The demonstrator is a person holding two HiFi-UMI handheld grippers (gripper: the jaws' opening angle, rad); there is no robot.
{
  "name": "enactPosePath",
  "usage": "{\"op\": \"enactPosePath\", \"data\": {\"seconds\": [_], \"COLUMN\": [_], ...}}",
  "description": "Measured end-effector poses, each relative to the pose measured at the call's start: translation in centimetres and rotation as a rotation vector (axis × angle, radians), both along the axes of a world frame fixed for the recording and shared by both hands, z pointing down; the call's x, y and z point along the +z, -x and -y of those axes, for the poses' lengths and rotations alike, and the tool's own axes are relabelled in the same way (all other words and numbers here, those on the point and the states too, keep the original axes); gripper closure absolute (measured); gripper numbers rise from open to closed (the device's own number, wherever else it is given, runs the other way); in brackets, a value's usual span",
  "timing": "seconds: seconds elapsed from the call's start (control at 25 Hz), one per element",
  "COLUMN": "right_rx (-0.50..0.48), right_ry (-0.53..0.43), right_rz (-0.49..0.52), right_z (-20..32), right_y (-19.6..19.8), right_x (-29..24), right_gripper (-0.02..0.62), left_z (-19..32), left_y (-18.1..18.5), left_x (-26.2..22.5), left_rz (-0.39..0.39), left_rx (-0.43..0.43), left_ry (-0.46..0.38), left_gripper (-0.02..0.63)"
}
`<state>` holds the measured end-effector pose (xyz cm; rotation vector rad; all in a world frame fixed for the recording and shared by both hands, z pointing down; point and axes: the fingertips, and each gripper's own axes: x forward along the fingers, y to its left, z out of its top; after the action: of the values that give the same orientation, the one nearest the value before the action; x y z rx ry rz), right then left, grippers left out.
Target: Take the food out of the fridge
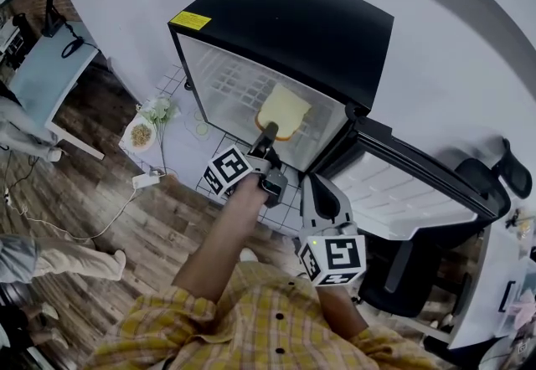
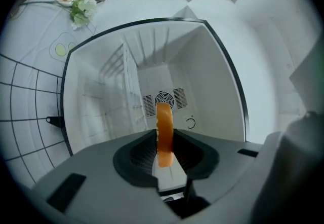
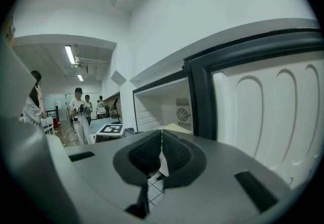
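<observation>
A small black fridge point(image 1: 285, 17) stands open, its door point(image 1: 402, 192) swung out to the right. A slice of bread point(image 1: 282, 111) with an orange-brown crust hangs at the fridge's opening, over the white wire shelf. My left gripper point(image 1: 266, 136) is shut on the slice's lower edge. In the left gripper view the slice point(image 2: 164, 134) stands edge-on between the pads, with the fridge's white back wall point(image 2: 212, 81) behind it. My right gripper point(image 1: 316, 192) hovers below the door's hinge side, shut point(image 3: 162, 149) with nothing in it.
A plate of food point(image 1: 141, 135) and a bunch of greens point(image 1: 157, 110) lie on the gridded white mat point(image 1: 180, 146) left of the fridge. A power strip point(image 1: 144, 180) lies on the wood floor. An office chair point(image 1: 494, 172) stands right of the door. People point(image 3: 78, 111) stand far off.
</observation>
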<state>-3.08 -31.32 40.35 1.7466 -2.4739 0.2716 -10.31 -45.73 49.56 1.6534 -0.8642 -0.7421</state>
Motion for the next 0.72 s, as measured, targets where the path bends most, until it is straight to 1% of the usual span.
{"op": "enactPosePath", "data": {"seconds": [0.24,0.32,0.56,0.72], "right_rx": [-0.027,-0.033,-0.072,-0.093], "right_ry": [-0.003,-0.005,-0.015,-0.023], "right_rz": [0.006,0.004,0.012,0.018], "right_z": [-0.3,-0.5,-1.2,-1.8], "right_y": [0.3,0.4,1.2,1.4], "right_x": [0.0,0.0,-0.4,-0.6], "right_gripper": [0.586,0.586,0.586,0.586], "left_z": [-2.8,-3.9,-7.3,-9.8], "left_y": [0.8,0.9,3.0,3.7], "left_x": [-1.6,-2.4,-5.0,-7.0], "left_rz": [0.148,0.216,0.519,0.718], "left_rx": [-0.044,-0.058,-0.155,-0.196], "left_ry": [-0.062,-0.09,-0.21,-0.306], "left_gripper": [0.512,0.512,0.512,0.512]}}
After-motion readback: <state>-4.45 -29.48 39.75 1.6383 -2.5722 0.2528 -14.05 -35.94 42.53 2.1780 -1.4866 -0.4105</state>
